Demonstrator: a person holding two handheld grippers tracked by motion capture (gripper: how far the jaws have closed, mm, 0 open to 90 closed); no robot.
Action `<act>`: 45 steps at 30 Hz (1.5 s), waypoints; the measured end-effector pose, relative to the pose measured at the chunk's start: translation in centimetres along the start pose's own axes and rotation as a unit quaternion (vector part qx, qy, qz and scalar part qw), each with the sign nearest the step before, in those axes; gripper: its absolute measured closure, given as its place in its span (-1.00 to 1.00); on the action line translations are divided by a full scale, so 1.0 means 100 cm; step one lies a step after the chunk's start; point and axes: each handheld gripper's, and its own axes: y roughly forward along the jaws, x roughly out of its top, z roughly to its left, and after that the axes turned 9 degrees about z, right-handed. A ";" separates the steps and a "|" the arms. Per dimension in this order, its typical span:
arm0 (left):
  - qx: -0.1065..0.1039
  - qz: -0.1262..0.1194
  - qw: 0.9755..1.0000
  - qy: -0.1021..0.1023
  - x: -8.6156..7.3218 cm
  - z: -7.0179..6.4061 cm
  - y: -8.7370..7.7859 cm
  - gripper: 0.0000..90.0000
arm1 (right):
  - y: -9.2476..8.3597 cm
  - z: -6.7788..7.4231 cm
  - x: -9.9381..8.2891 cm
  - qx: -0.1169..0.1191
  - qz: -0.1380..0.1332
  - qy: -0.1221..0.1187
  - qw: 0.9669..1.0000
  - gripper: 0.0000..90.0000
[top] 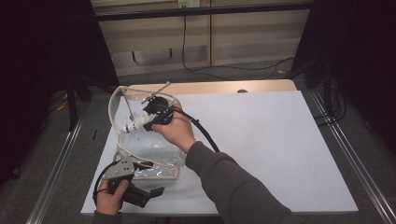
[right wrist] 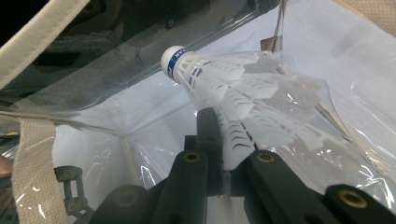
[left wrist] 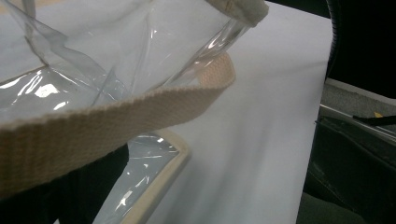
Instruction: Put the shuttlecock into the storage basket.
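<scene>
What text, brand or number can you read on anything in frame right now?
None can be read.
Blue band around the white cork tip of the white feathered shuttlecock: light marks, too small and blurred to read.
Clear plastic bag with beige webbing trim: no print in sight.

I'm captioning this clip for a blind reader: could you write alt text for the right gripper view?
The right gripper is shut on the feathers of a white shuttlecock, holding it inside a clear plastic bag, cork end pointing up and to the left. The bag's beige webbing strap hangs at the left.
</scene>
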 end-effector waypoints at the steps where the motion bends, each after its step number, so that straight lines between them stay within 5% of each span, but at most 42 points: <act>1: 0.000 0.002 1.000 0.001 0.000 0.000 0.000 -0.90 | 0.000 0.000 0.000 -0.001 0.000 0.000 1.000 0.96; 45: 0.002 -0.001 1.000 0.001 0.001 -0.001 -0.001 -0.91 | 0.001 0.017 0.011 -0.019 -0.017 0.015 1.000 0.97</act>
